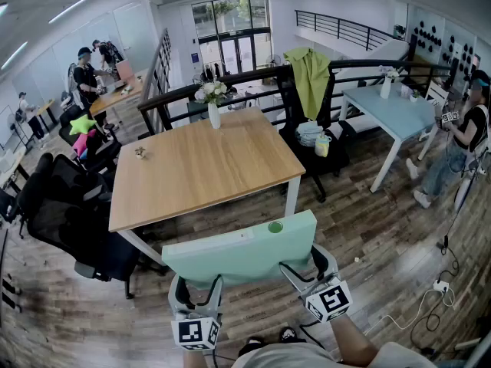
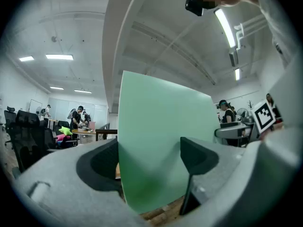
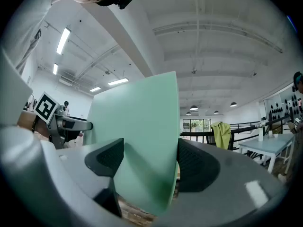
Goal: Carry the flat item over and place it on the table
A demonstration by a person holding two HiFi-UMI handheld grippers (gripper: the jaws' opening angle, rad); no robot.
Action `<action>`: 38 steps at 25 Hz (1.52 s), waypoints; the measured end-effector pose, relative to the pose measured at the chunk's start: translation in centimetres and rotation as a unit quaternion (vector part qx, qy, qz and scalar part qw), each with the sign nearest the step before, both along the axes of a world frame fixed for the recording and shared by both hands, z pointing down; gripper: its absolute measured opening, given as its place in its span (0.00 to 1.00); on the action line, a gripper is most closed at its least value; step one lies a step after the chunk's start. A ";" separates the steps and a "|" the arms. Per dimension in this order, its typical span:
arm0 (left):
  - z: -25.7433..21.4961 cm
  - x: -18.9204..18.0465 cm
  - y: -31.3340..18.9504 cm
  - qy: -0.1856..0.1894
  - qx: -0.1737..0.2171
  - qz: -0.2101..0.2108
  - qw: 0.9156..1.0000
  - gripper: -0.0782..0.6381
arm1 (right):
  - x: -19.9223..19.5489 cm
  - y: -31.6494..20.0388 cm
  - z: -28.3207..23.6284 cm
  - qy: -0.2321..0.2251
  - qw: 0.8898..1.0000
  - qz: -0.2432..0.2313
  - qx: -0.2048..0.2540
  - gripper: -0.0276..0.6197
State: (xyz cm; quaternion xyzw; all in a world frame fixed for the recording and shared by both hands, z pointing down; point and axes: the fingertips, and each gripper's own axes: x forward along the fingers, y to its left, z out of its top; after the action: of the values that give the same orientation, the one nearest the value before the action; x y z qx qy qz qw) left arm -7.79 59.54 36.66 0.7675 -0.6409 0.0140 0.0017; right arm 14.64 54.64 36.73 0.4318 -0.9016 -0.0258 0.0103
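Head view: pale green flat rectangular board [image 1: 242,248] up off the floor, tilted, just short of the near edge of the rectangular light-wood surface [image 1: 192,182] on white legs, not touching it. Held by the edge facing away from the surface, left tool [image 1: 198,288] and right tool [image 1: 307,271] one at each end of that edge. Left gripper view: jaws wide, board slanting across the gap, filling it pad to pad. Right gripper view: likewise wide, board wedged between both pads. On the surface: white vase with white flowers [image 1: 213,113] at the far edge, small brown object [image 1: 140,152] near the left side. Black office chairs [image 1: 69,213] left of the surface.
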 end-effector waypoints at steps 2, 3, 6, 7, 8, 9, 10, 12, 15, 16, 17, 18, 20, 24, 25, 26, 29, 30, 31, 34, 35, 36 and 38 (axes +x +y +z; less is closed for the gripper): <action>0.1 -0.2 0.1 0.004 -0.001 0.001 1.000 0.68 | -0.3 0.1 0.0 0.002 1.000 0.001 0.000 0.60; 0.2 -0.4 0.2 0.005 -0.001 0.002 1.000 0.68 | -0.4 0.2 0.0 0.003 1.000 0.001 0.000 0.60; 0.3 -1.0 0.4 0.005 -0.001 0.003 1.000 0.68 | -1.0 0.5 0.0 0.005 1.000 0.000 0.000 0.60; 0.3 -1.2 0.5 0.007 0.000 0.004 1.000 0.68 | -1.1 0.6 0.0 0.005 1.000 0.000 0.000 0.60; 0.3 -1.3 0.5 0.008 0.001 0.005 1.000 0.68 | -1.3 0.6 0.0 0.005 1.000 0.001 -0.001 0.60; 0.3 -1.4 0.6 0.008 0.001 0.007 1.000 0.68 | -1.3 0.7 0.1 0.005 1.000 0.002 -0.002 0.60; 0.4 -1.5 0.7 0.007 0.002 0.009 1.000 0.68 | -1.4 0.9 0.1 0.005 1.000 0.004 -0.004 0.60; 0.6 -1.7 1.0 0.009 0.001 0.012 1.000 0.68 | -1.7 1.3 0.2 0.007 1.000 0.006 -0.006 0.60; 1.1 -2.4 1.5 0.015 -0.002 0.017 1.000 0.68 | -2.3 2.0 0.6 0.013 1.000 0.007 -0.010 0.60; 1.4 -2.7 1.6 0.015 -0.004 0.018 1.000 0.68 | -2.6 2.1 0.8 0.015 1.000 0.007 -0.012 0.60; 1.7 -3.0 1.7 0.015 -0.007 0.020 1.000 0.68 | -2.9 2.3 1.1 0.017 1.000 0.009 -0.014 0.60; 2.0 -3.3 1.9 0.016 -0.009 0.022 1.000 0.68 | -3.2 2.5 1.3 0.018 1.000 0.011 -0.017 0.60; 2.4 -3.8 2.3 0.017 -0.011 0.026 0.999 0.68 | -3.7 3.1 1.7 0.019 0.999 0.015 -0.021 0.60; 2.9 -5.1 3.0 0.018 -0.013 0.028 0.999 0.68 | -4.8 4.2 2.3 0.018 0.999 0.020 -0.023 0.60; 3.0 -5.3 3.1 0.018 -0.016 0.029 0.999 0.68 | -5.1 4.3 2.3 0.019 0.999 0.021 -0.024 0.60; 3.1 -5.4 3.3 0.019 -0.019 0.030 0.999 0.68 | -5.2 4.3 2.3 0.020 0.999 0.021 -0.026 0.60; 3.4 -6.0 3.6 0.025 -0.026 0.031 0.999 0.68 | -5.8 4.6 2.4 0.025 0.999 0.019 -0.028 0.60; 3.5 -6.2 3.5 0.025 -0.026 0.031 0.999 0.68 | -6.0 4.5 2.5 0.026 0.999 0.019 -0.027 0.60; 3.5 -6.4 3.4 0.025 -0.025 0.031 0.999 0.68 | -6.2 4.4 2.5 0.026 0.999 0.019 -0.026 0.60; 3.4 -6.6 2.7 0.026 -0.021 0.034 0.999 0.68 | -6.4 3.9 2.2 0.024 0.999 0.022 -0.020 0.60; 3.4 -6.5 2.4 0.025 -0.020 0.037 0.999 0.68 | -6.3 3.6 2.2 0.025 0.999 0.022 -0.020 0.60; 3.4 -6.4 2.1 0.024 -0.021 0.039 0.999 0.68 | -6.2 3.4 2.3 0.026 0.999 0.023 -0.020 0.60; 3.7 -6.2 1.3 0.022 -0.024 0.041 0.999 0.68 | -6.0 2.6 2.5 0.026 0.999 0.025 -0.022 0.60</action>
State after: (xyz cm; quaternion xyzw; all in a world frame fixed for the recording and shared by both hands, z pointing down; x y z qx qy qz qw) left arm -14.02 60.84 40.37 0.7927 -0.6085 0.0126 0.0341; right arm 8.59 57.23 39.25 0.4526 -0.8905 -0.0166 0.0442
